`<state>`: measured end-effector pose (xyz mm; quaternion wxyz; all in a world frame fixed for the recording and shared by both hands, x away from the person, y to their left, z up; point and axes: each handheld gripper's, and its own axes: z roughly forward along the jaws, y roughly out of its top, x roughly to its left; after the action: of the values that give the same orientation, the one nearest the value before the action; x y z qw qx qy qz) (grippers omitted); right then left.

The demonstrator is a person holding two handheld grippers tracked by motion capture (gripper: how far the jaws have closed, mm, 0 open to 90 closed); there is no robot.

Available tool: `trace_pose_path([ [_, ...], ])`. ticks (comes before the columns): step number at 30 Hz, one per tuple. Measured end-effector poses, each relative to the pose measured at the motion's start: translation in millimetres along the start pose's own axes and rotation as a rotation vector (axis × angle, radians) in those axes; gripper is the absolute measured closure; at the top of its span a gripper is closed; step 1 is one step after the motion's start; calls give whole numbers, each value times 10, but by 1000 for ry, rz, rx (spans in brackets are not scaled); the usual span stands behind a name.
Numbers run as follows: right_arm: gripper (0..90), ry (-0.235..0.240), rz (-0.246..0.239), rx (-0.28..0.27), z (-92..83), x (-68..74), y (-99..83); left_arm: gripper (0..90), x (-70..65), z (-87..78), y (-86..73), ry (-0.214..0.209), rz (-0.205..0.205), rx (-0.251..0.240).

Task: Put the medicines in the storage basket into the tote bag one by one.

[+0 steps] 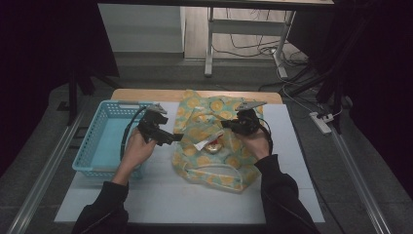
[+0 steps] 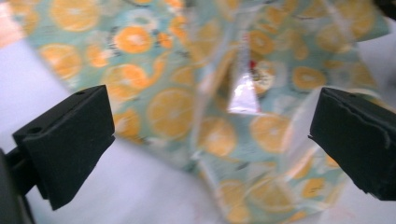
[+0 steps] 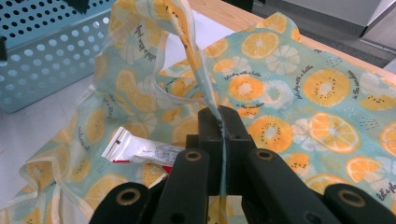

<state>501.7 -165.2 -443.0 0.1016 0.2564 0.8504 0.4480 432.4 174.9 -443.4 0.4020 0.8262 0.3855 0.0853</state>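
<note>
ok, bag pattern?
Orange slices on pale teal bag, with small black lettering; clearest in the right gripper view.

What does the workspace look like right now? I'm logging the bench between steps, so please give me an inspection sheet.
Surface: white mat on a wooden table.
Job's things: orange-print bag lying with its mouth held up; white packet inside it.
Clutter: blue basket at the left edge of the mat.
Grippers: right tongs shut on the bag's edge; left tongs open, nothing between them, facing the bag.
Cables: black cable looping from the left tongs; power strip on the floor.
Surroundings: dark room, table legs behind.
</note>
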Motion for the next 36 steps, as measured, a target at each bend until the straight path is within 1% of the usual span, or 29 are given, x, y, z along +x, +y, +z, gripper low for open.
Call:
trace_pose_path([
  [3,888,0,0,0,1,-1,-1,0,93,-66,-49,-2,-20,-11],
  [5,889,1,0,2,1,0,-1,0,155,-106,-81,3,-35,-9],
  [7,888,2,1,2,5,0,-3,0,209,-151,-116,38,-33,-1],
  [8,889,2,1,2,6,-1,-3,0,240,-172,-134,49,-33,6],
  [11,889,1,1,4,8,-3,-5,0,323,-234,-192,77,-49,15],
  [15,889,1,2,7,14,-7,-10,0,439,-322,-263,121,-73,7],
  [16,889,1,4,9,15,-5,-11,0,469,-342,-278,130,-76,2],
  [20,888,0,3,11,23,-5,-14,0,579,-405,-327,183,-86,11],
  [22,888,0,4,12,25,-7,-15,0,637,-423,-349,202,-110,25],
  [26,888,0,4,11,22,-9,-16,0,744,-426,-390,225,-148,34],
  [28,888,0,4,10,21,-9,-16,10,791,-401,-409,248,-159,52],
  [30,888,0,4,10,20,-10,-16,14,833,-359,-432,266,-165,78],
  [33,888,1,3,11,24,-7,-17,5,888,-298,-466,280,-164,105],
  [36,888,1,0,10,28,-4,-16,6,945,-243,-494,274,-171,127],
])
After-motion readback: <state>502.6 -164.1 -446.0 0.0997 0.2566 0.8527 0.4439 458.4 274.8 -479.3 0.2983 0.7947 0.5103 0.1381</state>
